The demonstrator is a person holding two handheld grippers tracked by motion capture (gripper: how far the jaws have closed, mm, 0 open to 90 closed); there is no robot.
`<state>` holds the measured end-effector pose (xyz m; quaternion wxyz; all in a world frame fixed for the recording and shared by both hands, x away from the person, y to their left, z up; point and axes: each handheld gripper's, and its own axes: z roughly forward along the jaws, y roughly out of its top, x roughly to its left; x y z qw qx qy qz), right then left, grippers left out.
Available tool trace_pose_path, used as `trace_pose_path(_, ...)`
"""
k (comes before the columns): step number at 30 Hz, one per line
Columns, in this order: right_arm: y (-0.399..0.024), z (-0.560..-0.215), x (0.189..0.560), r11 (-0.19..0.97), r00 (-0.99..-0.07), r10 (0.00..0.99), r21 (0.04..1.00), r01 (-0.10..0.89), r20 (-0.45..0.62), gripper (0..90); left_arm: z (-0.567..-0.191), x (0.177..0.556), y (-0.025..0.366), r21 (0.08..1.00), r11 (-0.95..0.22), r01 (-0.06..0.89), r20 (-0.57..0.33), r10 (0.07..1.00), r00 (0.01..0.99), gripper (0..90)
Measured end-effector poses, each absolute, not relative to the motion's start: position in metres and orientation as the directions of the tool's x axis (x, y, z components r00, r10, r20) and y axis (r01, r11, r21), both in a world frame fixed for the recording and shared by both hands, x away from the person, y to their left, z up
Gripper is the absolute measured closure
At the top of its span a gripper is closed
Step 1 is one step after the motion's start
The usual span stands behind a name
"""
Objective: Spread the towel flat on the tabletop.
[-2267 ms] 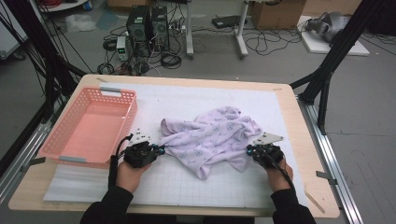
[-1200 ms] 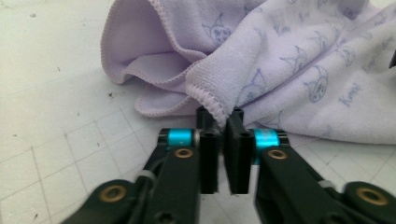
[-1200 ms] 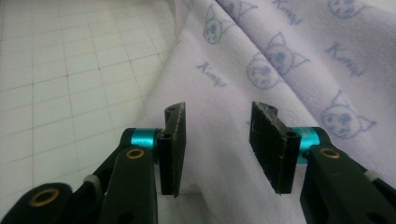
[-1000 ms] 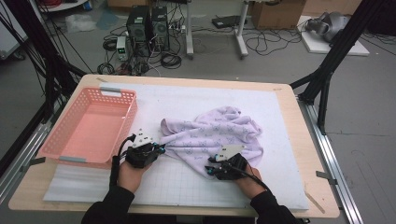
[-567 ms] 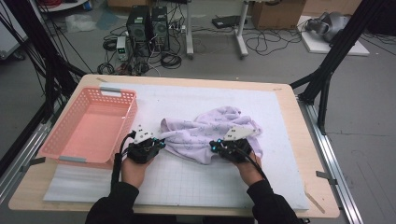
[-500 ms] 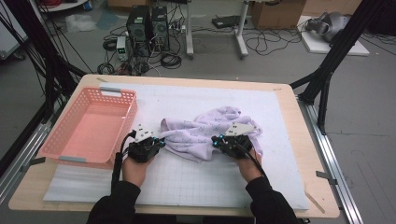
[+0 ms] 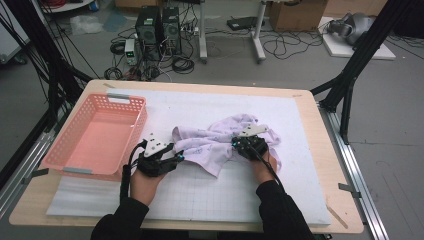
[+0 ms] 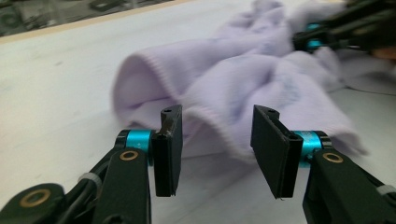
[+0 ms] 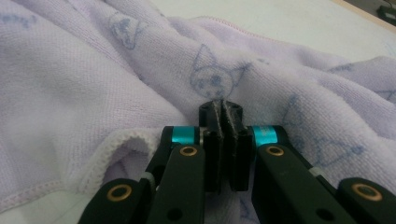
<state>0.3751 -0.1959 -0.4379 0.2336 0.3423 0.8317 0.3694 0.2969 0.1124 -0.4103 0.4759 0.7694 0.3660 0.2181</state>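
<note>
Lilac towel [image 7: 215, 142] lies crumpled mid-surface [image 7: 210, 200], near pink basket [image 7: 95, 135]. Soft, light, floppy; best pinched at hem/corner. Left hand-held gripper [image 8: 217, 140] just opened, pads clear of cloth. Right hand-held gripper [image 9: 223, 140] clenched on a towel fold.

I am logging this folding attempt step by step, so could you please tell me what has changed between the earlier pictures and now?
The right gripper moved from the towel's right edge in over its middle, folding that side leftward; its jaws are shut. The left gripper has just been opening, its jaws now apart with the towel's hem between them, no longer pinched. The pink basket and the white mat stayed put.
</note>
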Motion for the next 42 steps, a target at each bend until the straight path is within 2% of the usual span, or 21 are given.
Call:
trace_pose_path(4,-0.196,-0.438,0.375,0.495,-0.654,0.745,0.767,0.409,-0.133,86.8,-0.407,0.291,0.103,0.897,-0.288,0.334,0.003,0.761,0.648,50.5)
trace_pose_path(9,-0.196,-0.439,0.376,0.498,-0.655,0.744,0.763,0.413,-0.132,86.8,-0.392,0.283,0.113,0.917,-0.276,0.288,0.036,0.775,0.631,48.4)
trace_pose_path(13,-0.196,-0.440,0.376,0.496,-0.653,0.746,0.764,0.412,-0.132,86.5,-0.389,0.279,0.106,0.919,-0.282,0.276,0.014,0.723,0.691,48.6)
trace_pose_path(18,-0.196,-0.439,0.375,0.490,-0.650,0.750,0.764,0.420,-0.124,86.3,-0.408,0.281,0.070,0.879,-0.330,0.346,-0.051,0.655,0.754,49.3)
trace_pose_path(22,-0.196,-0.439,0.375,0.492,-0.650,0.749,0.762,0.421,-0.125,86.3,-0.431,0.288,0.044,0.820,-0.379,0.428,-0.082,0.663,0.744,47.9)
trace_pose_path(26,-0.196,-0.439,0.375,0.493,-0.651,0.748,0.762,0.420,-0.125,86.3,-0.442,0.294,0.031,0.808,-0.361,0.465,-0.103,0.691,0.715,43.8)
trace_pose_path(30,-0.196,-0.439,0.375,0.493,-0.651,0.748,0.762,0.420,-0.126,86.1,-0.445,0.295,0.022,0.809,-0.392,0.438,-0.047,0.700,0.712,42.3)
trace_pose_path(31,-0.196,-0.439,0.376,0.495,-0.651,0.748,0.762,0.418,-0.128,86.1,-0.447,0.296,0.020,0.801,-0.422,0.425,-0.011,0.699,0.715,44.2)
trace_pose_path(34,-0.196,-0.439,0.375,0.491,-0.649,0.751,0.762,0.422,-0.124,85.5,-0.450,0.298,0.015,0.793,-0.457,0.404,0.042,0.701,0.712,61.5)
trace_pose_path(35,-0.196,-0.439,0.375,0.492,-0.649,0.750,0.763,0.419,-0.128,84.8,-0.450,0.298,0.015,0.791,-0.475,0.386,0.073,0.700,0.710,75.4)
trace_pose_path(36,-0.196,-0.439,0.375,0.494,-0.649,0.750,0.763,0.417,-0.131,83.2,-0.449,0.298,0.016,0.790,-0.486,0.373,0.092,0.696,0.712,85.3)
trace_pose_path(42,-0.200,-0.433,0.369,0.480,-0.638,0.759,0.773,0.414,-0.129,62.1,-0.443,0.295,0.035,0.785,-0.481,0.390,0.066,0.691,0.719,87.8)
